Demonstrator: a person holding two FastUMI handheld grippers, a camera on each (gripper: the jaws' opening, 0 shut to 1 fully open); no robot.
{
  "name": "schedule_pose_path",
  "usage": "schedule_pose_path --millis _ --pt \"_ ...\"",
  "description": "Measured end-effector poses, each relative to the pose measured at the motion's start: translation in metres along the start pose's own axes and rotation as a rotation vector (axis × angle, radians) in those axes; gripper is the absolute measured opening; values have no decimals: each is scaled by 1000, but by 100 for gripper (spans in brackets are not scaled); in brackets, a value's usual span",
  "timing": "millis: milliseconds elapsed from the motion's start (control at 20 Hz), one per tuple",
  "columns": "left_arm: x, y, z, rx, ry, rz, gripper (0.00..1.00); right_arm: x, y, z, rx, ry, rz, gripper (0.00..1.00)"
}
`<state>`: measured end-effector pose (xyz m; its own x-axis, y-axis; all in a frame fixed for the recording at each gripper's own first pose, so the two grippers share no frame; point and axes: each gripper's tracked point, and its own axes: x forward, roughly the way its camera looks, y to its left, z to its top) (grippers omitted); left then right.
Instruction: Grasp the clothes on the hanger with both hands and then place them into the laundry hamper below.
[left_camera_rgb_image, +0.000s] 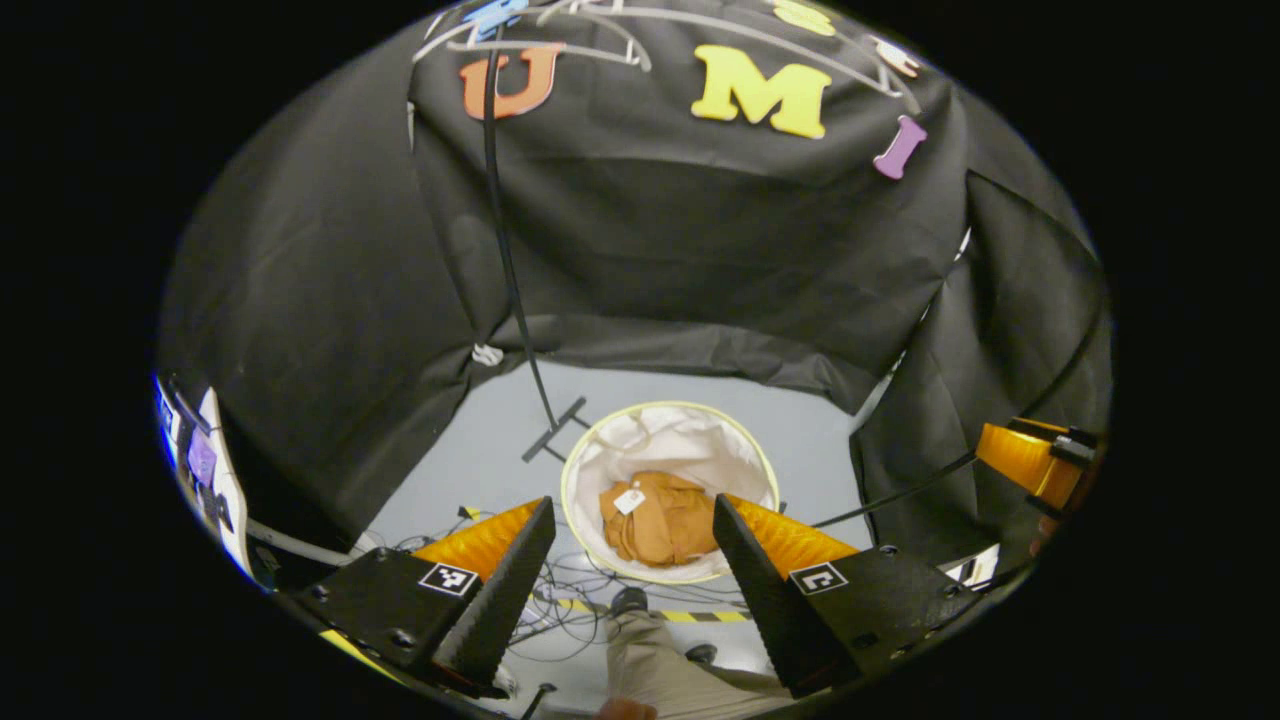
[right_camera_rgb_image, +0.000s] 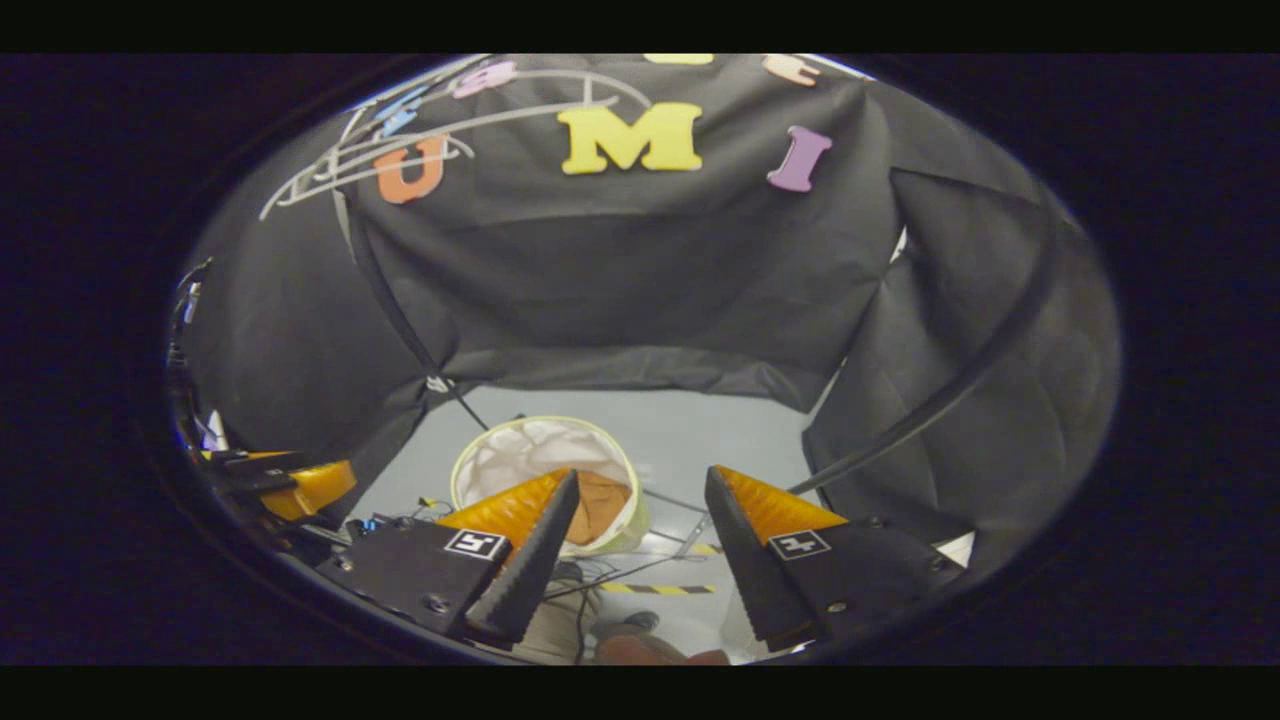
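Nearest in the left gripper view, the left tongs (left_camera_rgb_image: 633, 545) stand spread wide with nothing between their fingers, held high above the floor and looking down. Below them a person's trouser leg (left_camera_rgb_image: 655, 665) and shoes (left_camera_rgb_image: 628, 600) show at the near edge, standing by a strip of yellow-and-black tape (left_camera_rgb_image: 690, 616) and a tangle of thin cables (left_camera_rgb_image: 560, 590) on the grey floor (left_camera_rgb_image: 480, 460).

Just beyond the feet stands the laundry hamper (left_camera_rgb_image: 600, 440), a round basket with a pale yellow-green rim and a white lining. The clothes (left_camera_rgb_image: 655, 520), a bundle of orange-brown fabric with a small white tag on top, lie crumpled inside the hamper, towards its near side. Left of the hamper and a little farther, a black stand (left_camera_rgb_image: 552, 432) rests its foot on the floor, and its thin pole rises up against the black cloth wall. At the right edge of this view the right tongs' body (left_camera_rgb_image: 1030, 460) shows, with a black cable running from it.

In the right gripper view, the right tongs (right_camera_rgb_image: 640, 545) are likewise spread apart and empty, held well above the floor. The hamper (right_camera_rgb_image: 500, 440) sits beyond and to the left of them, its near part hidden behind the left-hand finger, with the orange-brown clothes (right_camera_rgb_image: 605, 500) visible inside it. At the far left edge of this view the left tongs' body (right_camera_rgb_image: 310, 485) appears.
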<state>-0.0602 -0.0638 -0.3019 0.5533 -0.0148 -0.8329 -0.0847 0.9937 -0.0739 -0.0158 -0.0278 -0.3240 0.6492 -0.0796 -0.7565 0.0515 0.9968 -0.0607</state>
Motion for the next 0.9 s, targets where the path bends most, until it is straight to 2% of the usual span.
schedule_pose_path --millis 100,200,250,500,550,650,900 --pt "-37 -11 4 1 -79 -4 97 -35 -10 9 -9 -88 31 89" --pt "-72 -16 10 0 -152 -3 100 -67 -18 21 -18 -172 63 89" --pt "-89 -18 18 -2 -191 0 97 -86 -22 28 -13 -213 76 89" --pt "-179 -19 68 29 -407 22 97 -167 -37 75 9 -404 135 88" --pt "-195 -20 81 39 -463 26 92 -186 -41 87 8 -457 142 88" --pt "-229 -26 106 61 -588 16 100 -221 -49 109 13 -568 148 91" --pt "-304 -31 141 91 -863 -47 100 -289 -59 125 30 -774 154 90"
